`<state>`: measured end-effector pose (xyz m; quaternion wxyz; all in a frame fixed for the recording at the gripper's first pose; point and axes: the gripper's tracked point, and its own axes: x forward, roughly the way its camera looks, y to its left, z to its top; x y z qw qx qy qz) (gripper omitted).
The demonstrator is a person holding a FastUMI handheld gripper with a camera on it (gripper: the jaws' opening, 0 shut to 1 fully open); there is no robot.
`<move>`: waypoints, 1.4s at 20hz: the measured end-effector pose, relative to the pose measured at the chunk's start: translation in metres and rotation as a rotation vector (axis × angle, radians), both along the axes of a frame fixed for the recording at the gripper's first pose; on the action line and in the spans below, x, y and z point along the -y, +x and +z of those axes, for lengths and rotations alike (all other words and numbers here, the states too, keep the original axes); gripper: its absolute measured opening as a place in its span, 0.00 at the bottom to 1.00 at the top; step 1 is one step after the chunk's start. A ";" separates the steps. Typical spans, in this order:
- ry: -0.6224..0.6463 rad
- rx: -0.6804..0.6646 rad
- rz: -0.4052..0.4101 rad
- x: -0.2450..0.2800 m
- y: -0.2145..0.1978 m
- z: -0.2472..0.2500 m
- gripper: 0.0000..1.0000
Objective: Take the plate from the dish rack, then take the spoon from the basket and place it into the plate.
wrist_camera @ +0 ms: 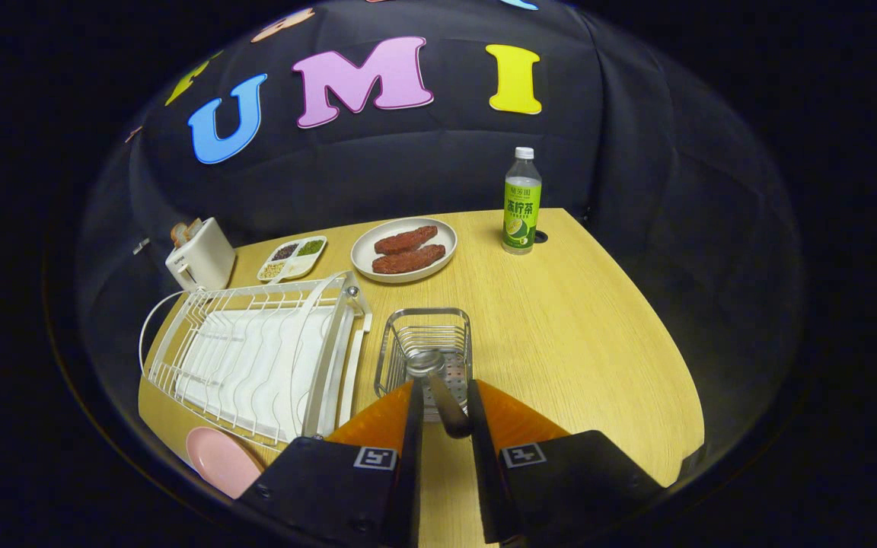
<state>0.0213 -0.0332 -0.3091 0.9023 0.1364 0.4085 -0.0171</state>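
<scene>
From my seat the two orange-and-black fingers of the gripper are pinching the handle of a shiny metal spoon. Its bowl pokes up just ahead of the fingertips, over the near edge of the small silver wire basket. Can't quite tell if the spoon is fully clear of the basket or still dipping into it.

Off to the left of the fingers, down low, the round pale pink plate sits flat on the light wooden table, right beside the near corner of the white wire dish rack, whose slots I see nothing in.

Further back there's a white round plate with two reddish-brown meat pieces, a small white divided tray of grains, a white toaster with bread sticking out, and a green-labelled clear bottle near the far edge.
</scene>
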 end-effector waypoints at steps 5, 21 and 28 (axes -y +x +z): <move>0.000 -0.018 0.044 -0.011 0.000 -0.002 0.17; -0.026 0.033 0.096 0.006 -0.002 0.052 0.09; 0.060 0.167 0.278 -0.046 -0.038 0.148 0.09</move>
